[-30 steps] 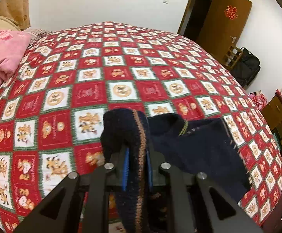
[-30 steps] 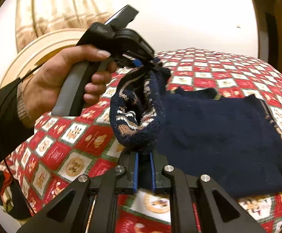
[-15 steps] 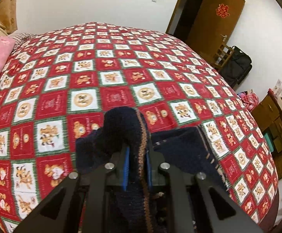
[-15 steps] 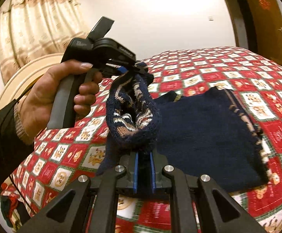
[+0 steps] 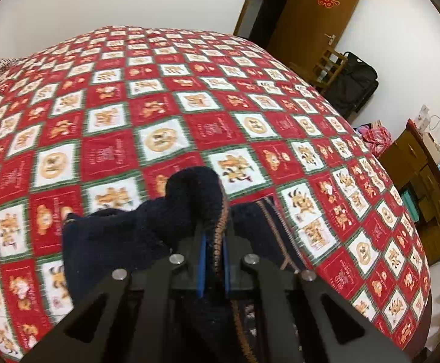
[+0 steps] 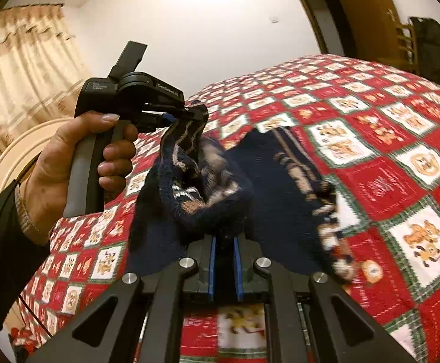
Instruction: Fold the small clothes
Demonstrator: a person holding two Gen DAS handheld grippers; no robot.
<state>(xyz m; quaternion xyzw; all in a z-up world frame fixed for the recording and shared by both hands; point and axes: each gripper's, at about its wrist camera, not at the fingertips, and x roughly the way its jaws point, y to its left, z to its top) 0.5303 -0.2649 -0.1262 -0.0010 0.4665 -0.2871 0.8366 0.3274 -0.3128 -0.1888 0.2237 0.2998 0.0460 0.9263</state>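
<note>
A small navy knit sweater with tan and white pattern bands lies partly on the red patchwork bedspread. My left gripper is shut on one edge of the sweater and holds it raised; it also shows in the right wrist view, held by a hand. My right gripper is shut on another part of the same edge. The lifted part hangs bunched between the two grippers, above the part on the bed.
The bedspread covers a wide bed. A brown door, a wooden chair and a black bag stand at the far right. A wooden cabinet stands beside the bed. Curtains hang on the left.
Both grippers have carried the held edge of the sweater over the rest of it, away from the pillow side. The flat part on the bed looks smaller and more bunched.
</note>
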